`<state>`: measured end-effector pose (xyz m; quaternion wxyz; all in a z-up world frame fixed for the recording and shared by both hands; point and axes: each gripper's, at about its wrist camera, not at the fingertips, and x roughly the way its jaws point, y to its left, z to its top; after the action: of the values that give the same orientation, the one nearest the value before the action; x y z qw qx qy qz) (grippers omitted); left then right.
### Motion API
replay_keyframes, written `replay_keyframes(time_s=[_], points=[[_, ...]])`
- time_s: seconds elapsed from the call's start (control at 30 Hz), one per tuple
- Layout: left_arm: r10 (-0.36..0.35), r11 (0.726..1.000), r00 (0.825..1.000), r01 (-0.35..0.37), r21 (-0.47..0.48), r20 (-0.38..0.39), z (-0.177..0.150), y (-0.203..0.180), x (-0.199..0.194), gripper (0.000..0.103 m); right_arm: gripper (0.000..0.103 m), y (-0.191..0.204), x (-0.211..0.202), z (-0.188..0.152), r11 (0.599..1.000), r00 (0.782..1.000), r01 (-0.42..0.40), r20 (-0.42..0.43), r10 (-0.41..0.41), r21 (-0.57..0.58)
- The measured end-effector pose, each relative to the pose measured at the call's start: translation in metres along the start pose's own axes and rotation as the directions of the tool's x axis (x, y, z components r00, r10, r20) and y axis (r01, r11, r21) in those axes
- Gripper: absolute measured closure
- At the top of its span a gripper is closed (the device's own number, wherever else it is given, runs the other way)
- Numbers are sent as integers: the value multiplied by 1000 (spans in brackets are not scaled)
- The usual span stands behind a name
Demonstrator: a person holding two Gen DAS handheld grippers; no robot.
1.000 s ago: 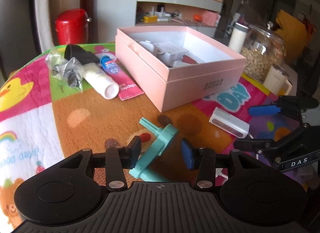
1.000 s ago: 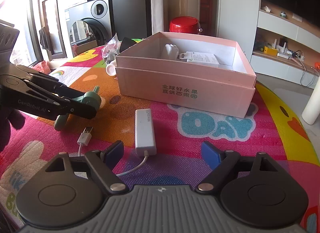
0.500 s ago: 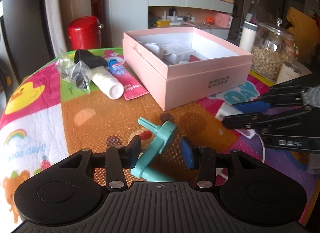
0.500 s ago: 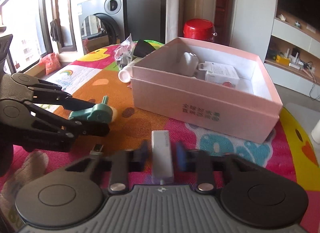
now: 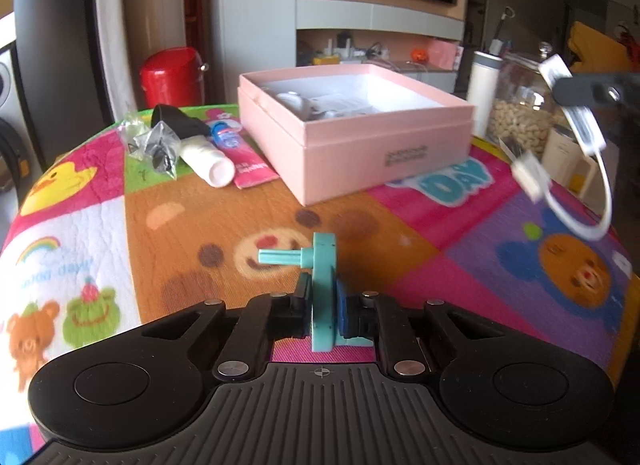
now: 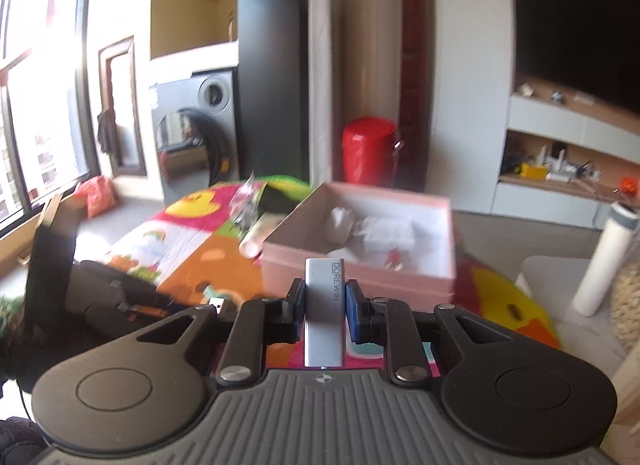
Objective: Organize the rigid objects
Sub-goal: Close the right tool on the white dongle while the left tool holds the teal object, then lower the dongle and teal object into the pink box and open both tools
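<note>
Pink cardboard box [image 5: 384, 145], open-topped and square, sits toward the far side of my round table, which is covered by a colourful cartoon-print mat [image 5: 120, 233]; white items lie inside the box. Just left of the box, on the mat, lie a pink squeeze tube with a blue cap [image 5: 244, 161], a white cylindrical bottle [image 5: 206, 159], a black pouch-like thing [image 5: 176, 123] and a crinkled clear plastic bag [image 5: 154, 143] holding dark bits, all crowded together. Right of the box stand a white tumbler with a grey lid [image 5: 484, 97] and a glass jar of pale nuts [image 5: 520, 121]. A red cylindrical bin [image 5: 172, 77] stands on the floor behind the table. My left gripper [image 5: 323, 311] is clamped on a teal plastic part [image 5: 323, 293] with a flat plate and a peg [image 5: 280, 256] pointing left, held upright just above the mat. My right gripper [image 6: 323, 311] is closed on a silver-white rectangular adapter [image 6: 323, 313] marked DOREWIN, raised above the table and facing the box's opening [image 6: 360, 241]. From the left wrist view, that adapter [image 5: 584, 129] hangs high at the right with its white cable [image 5: 592, 221] looping down to a blurred plug [image 5: 530, 177].
</note>
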<state>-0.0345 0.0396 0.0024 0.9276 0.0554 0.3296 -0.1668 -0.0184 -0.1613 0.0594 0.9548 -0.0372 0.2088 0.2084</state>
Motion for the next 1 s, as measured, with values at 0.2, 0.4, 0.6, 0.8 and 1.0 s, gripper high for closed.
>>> replay_keyframes(time_s=[0.2, 0.4, 0.6, 0.8, 1.0], points=[[-32, 999, 998, 31, 12, 61, -1, -16, -34, 89, 83, -20, -21, -8, 997, 997, 69, 40, -70, 30], [-44, 999, 978, 37, 39, 205, 54, -21, -61, 89, 83, -37, -34, -7, 993, 992, 85, 91, -92, 76], [-28, 1000, 926, 20, 24, 376, 151, -21, -44, 88, 83, -44, -28, -1, 992, 990, 95, 92, -102, 80], [-132, 959, 959, 188, -214, 251, 166, 8, 31, 85, 83, -51, -21, -9, 988, 991, 116, 48, -122, 104], [-44, 962, 975, 99, -255, 216, 109, 16, 22, 85, 83, -64, -6, -1, 984, 991, 134, 3, -136, 121]])
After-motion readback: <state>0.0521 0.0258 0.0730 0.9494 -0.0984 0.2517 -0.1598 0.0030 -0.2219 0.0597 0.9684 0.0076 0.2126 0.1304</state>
